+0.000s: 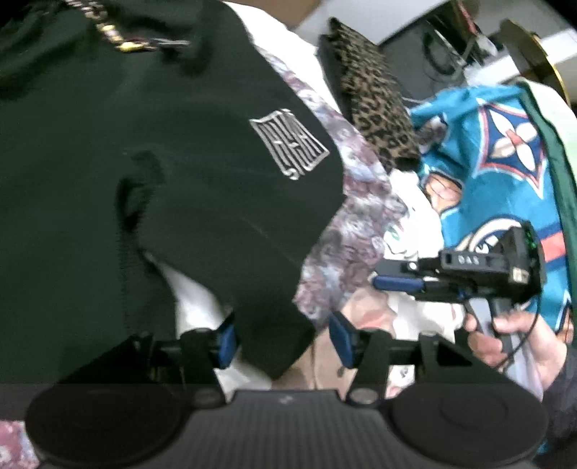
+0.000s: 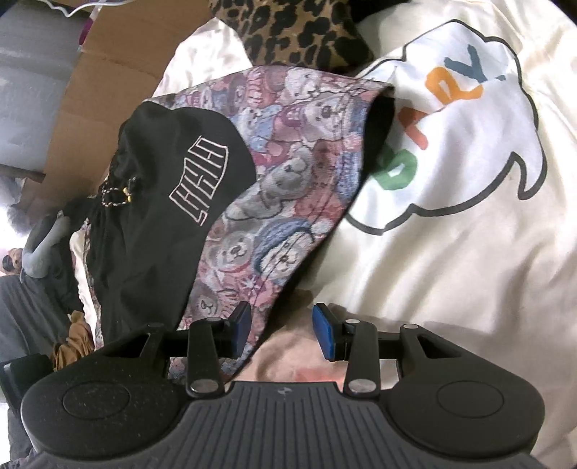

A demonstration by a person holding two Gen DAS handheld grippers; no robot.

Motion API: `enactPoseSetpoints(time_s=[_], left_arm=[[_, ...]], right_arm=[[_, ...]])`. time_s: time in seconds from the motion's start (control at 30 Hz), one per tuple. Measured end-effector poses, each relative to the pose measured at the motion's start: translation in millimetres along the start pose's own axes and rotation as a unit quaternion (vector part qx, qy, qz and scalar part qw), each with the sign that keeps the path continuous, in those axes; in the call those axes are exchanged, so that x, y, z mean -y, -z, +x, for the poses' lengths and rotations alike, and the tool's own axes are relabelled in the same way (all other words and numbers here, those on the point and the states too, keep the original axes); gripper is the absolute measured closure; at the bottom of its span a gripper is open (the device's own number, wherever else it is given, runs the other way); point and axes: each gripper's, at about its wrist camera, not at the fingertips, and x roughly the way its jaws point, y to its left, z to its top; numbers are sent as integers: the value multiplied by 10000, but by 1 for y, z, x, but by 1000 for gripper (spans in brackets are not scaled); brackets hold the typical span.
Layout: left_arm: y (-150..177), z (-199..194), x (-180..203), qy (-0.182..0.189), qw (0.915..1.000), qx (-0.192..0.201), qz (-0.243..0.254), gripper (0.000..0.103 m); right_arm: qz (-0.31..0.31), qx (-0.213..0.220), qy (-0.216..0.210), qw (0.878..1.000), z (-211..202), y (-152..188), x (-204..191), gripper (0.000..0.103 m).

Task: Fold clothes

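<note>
The cream bedding (image 2: 450,274), printed with a cloud outline and coloured letters, covers the largest area and carries all the garments. The black garment (image 1: 126,180), marked with a white embroidered emblem (image 1: 290,148), lies on top of the teddy-bear-print garment (image 2: 288,173), which spreads flat on the bedding. In the right wrist view the black garment covers the left part of the teddy-bear print, and a braided cord with a gold bead shows at its gathered end. A blue patterned cloth (image 1: 497,173) lies to the right in the left wrist view, beyond the right tool, and a leopard-print cushion (image 2: 288,32) sits at the far edge of the bedding. A sheet of brown cardboard (image 2: 104,93) stands behind the bedding on the left. The left tool (image 1: 285,342) stands about half open; a lower corner of the black garment hangs between its blue pads, and the pads do not press on the fabric. The right tool (image 2: 283,333) also stands partly open with nothing gripped; its left pad sits over the near edge of the teddy-bear-print garment, its right pad over the bedding. In the left wrist view the right tool is seen side-on, held by a hand (image 1: 512,342). No containers are identifiable.
</note>
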Motion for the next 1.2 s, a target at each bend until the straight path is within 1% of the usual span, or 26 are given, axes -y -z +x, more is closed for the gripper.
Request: enactPoseSetpoints(time_s=[0.2,0.27,0.33,0.4,0.43,0.47,0.63,0.77,0.9,0.97,1.1,1.13,1.2], left_arm=[[8,19,10,7,9995,-157,292,48],[10,25,11,-27,9991,-261,329,58],[12,28,8,72,9989,-431,157,93],[12,28,2,243,9981,-554,-124,94],[13,25,0,323,9975,-572,-254,97],[13,22,-1,378,9970,-594,-318,98],[17,6,-5,573,9941,-761,-519,99],[21,3,-12,397,9939,-887,-523,99],[21,6,-17,360,9940,-865,-572,98],[19,11,-17,239,9940,-886,-588,91],[17,17,-17,249,9939,-841,-665,72],[16,18,-17,281,9939,-825,-676,69],[14,22,-15,312,9939,-800,-686,69]], right_arm=[[4,123,-13,9999,-7,-6,4,59],[6,185,-12,9998,-12,-9,6,59],[48,268,-12,9996,-17,-12,10,59],[79,378,12,9993,-22,-16,14,59],[95,435,25,9990,-25,-19,16,59],[111,517,49,9986,-28,-22,17,59],[201,1032,211,9942,-45,-42,25,59],[293,1339,411,9897,-50,-56,33,59],[321,1395,586,9880,-43,-67,42,59],[312,1402,640,9876,-37,-71,45,59],[251,1335,654,9886,-32,-75,49,58],[224,1302,630,9892,-30,-76,48,57],[180,1239,548,9906,-26,-76,48,57]])
